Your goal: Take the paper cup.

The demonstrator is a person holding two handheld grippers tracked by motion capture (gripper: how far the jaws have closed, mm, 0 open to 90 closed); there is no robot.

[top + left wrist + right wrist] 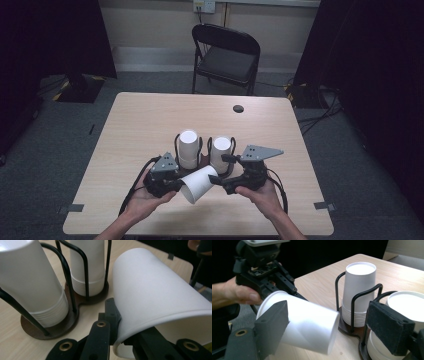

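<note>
A white paper cup (199,184) lies on its side in the air near the table's front edge, between the two grippers. My left gripper (172,186) is shut on its rim, the jaws pinching the cup (155,295) wall at the left gripper (120,327) tips. My right gripper (218,168) is open, its jaws standing wide on either side of the cup (309,325) at its closed end. Behind stands a black wire cup holder (202,159) with two upside-down stacks of white cups, one on the left (188,147) and one on the right (220,150).
The wooden table (150,115) has a round cable hole (238,108) at the back and tape marks at its front corners. A black folding chair (227,52) stands behind the table. Dark curtains hang at both sides.
</note>
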